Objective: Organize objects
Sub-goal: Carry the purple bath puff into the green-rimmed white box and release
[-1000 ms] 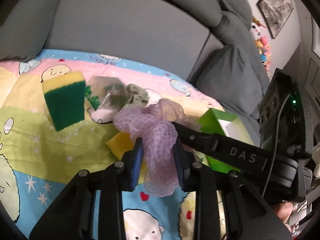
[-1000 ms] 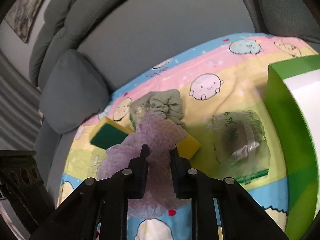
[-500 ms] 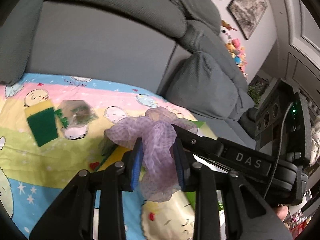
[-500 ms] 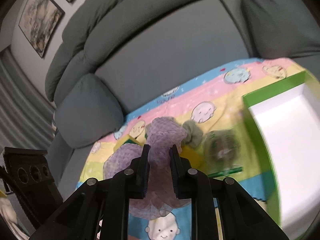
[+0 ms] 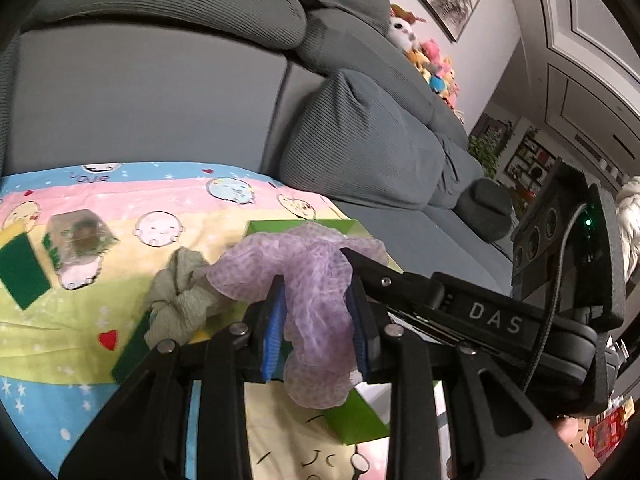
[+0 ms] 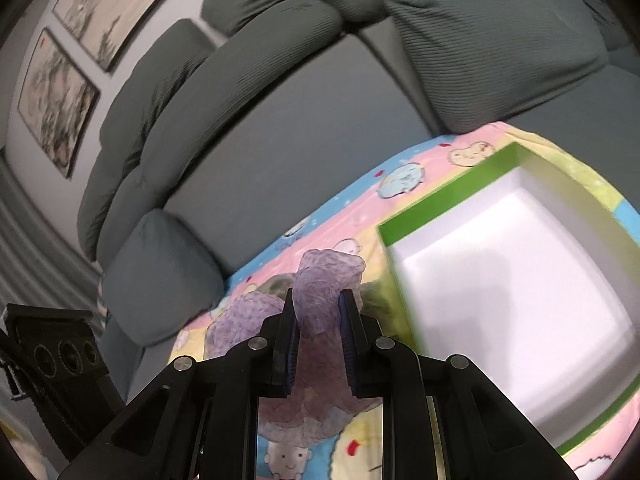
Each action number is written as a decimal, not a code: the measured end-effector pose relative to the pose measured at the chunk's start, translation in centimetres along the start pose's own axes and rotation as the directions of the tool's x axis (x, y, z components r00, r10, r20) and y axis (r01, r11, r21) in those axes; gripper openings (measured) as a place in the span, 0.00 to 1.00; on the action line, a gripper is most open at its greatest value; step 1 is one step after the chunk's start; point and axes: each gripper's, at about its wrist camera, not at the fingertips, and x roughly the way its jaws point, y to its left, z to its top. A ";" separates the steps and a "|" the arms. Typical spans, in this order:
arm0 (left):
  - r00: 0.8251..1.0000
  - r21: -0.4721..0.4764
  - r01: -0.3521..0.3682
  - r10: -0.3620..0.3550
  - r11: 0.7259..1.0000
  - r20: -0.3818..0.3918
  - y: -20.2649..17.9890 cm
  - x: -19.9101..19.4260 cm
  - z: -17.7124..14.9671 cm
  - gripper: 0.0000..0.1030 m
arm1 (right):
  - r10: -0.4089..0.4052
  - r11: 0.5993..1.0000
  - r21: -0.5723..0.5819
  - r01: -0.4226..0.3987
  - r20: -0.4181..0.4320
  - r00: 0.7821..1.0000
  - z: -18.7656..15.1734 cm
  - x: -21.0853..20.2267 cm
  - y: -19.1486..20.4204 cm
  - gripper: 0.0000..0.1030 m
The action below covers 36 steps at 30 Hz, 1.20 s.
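A purple mesh cloth (image 5: 308,268) hangs lifted above the cartoon blanket (image 5: 48,360), held at two places. My left gripper (image 5: 316,320) is shut on one fold of it. My right gripper (image 6: 318,332) is shut on another fold of the purple mesh cloth (image 6: 324,276). An open green box (image 6: 432,204) with a bare white inside lies just right of the right gripper. In the left wrist view the green box (image 5: 352,416) sits behind and under the cloth, mostly hidden. A grey-green mesh cloth (image 5: 180,300) lies on a sponge (image 5: 130,352) to the left.
A second green and yellow sponge (image 5: 22,272) and a clear wrapped packet (image 5: 78,240) lie at the blanket's left. The grey sofa back (image 5: 140,96) and cushion (image 5: 368,140) rise behind. Soft toys (image 5: 428,64) sit on the sofa's far end.
Both grippers have risen and travelled to the right with the purple mesh cloth. The green box has come into fuller view beside the right gripper; the sponges and packet have slid leftward.
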 end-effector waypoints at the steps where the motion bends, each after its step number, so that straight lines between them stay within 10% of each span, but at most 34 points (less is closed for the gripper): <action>1: 1.000 0.001 0.004 -0.004 1.000 -0.003 -0.2 0.3 0.0 0.26 | -0.006 1.000 0.006 0.006 0.002 1.000 0.1 -0.2 -0.4 0.22; 22: 0.977 -0.066 0.142 -0.151 0.988 -0.154 -3.0 8.3 -1.7 0.26 | -0.195 0.970 0.146 0.193 0.002 0.981 1.2 -2.4 -8.1 0.22; 36: 0.963 -0.088 0.112 -0.130 0.990 -0.234 -2.7 10.4 -3.9 0.29 | -0.367 0.916 0.159 0.369 -0.045 0.929 1.1 -1.7 -10.1 0.22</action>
